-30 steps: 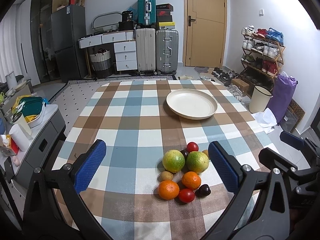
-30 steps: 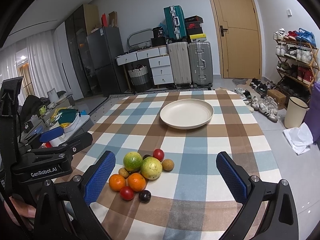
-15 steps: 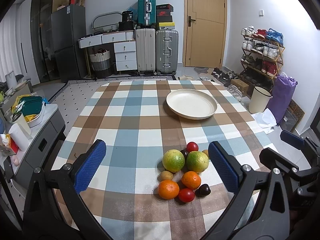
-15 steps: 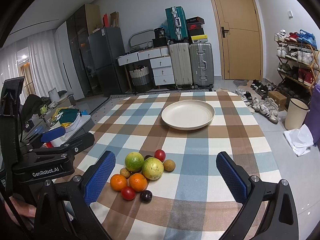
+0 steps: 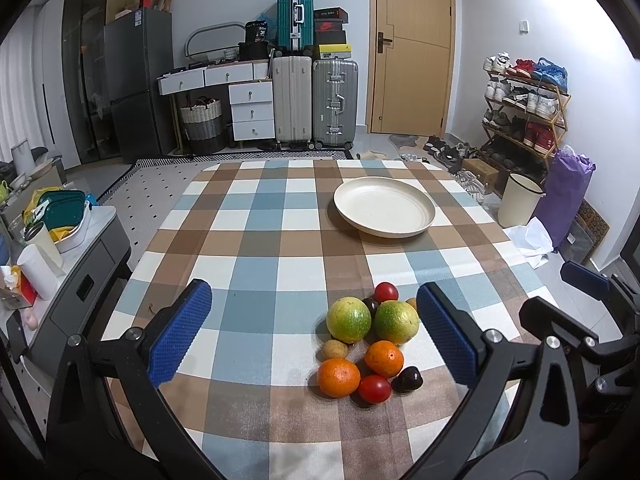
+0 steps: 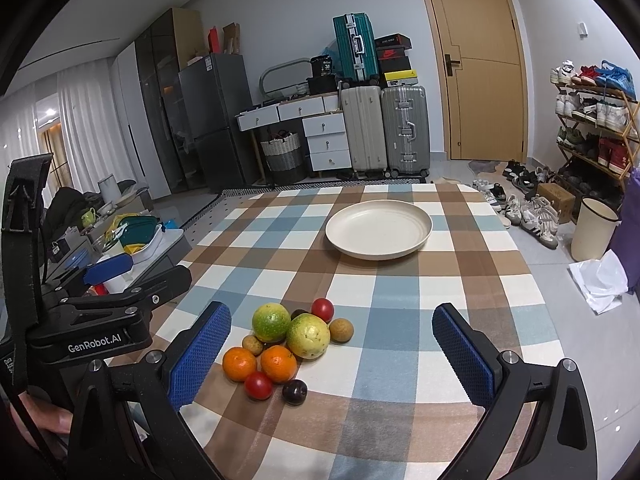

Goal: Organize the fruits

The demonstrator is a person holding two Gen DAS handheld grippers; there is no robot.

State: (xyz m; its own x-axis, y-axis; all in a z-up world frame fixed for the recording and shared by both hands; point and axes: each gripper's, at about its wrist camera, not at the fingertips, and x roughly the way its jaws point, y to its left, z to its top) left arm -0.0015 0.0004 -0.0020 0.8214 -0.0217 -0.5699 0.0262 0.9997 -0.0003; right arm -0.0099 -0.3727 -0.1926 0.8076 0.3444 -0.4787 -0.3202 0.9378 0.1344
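Observation:
A heap of fruit lies on the checked tablecloth near the front edge: two green-yellow citrus fruits (image 5: pixel 348 319) (image 6: pixel 308 336), two oranges (image 5: pixel 338 377) (image 6: pixel 279 364), red tomatoes (image 5: pixel 374 388) (image 6: pixel 259 385), a dark plum (image 5: pixel 409 379) (image 6: pixel 295 392) and small brown fruits (image 6: pixel 341 330). A cream plate (image 5: pixel 384 207) (image 6: pixel 379 229) stands empty farther back. My left gripper (image 5: pixel 314 336) is open, its right finger just beside the heap. My right gripper (image 6: pixel 332 358) is open too, held above the heap's right side. Nothing is between either pair of fingers.
The table (image 5: pixel 256 248) drops off on the left to a low grey cabinet (image 5: pixel 76 264) with cups and containers, and on the right to the floor with a white bin (image 5: pixel 518 205) and a shoe rack (image 5: pixel 524 108). Suitcases (image 5: pixel 312 100) and drawers stand at the back wall.
The right wrist view has risen and moved slightly toward the fruit. The left gripper has barely moved. No fruit has shifted.

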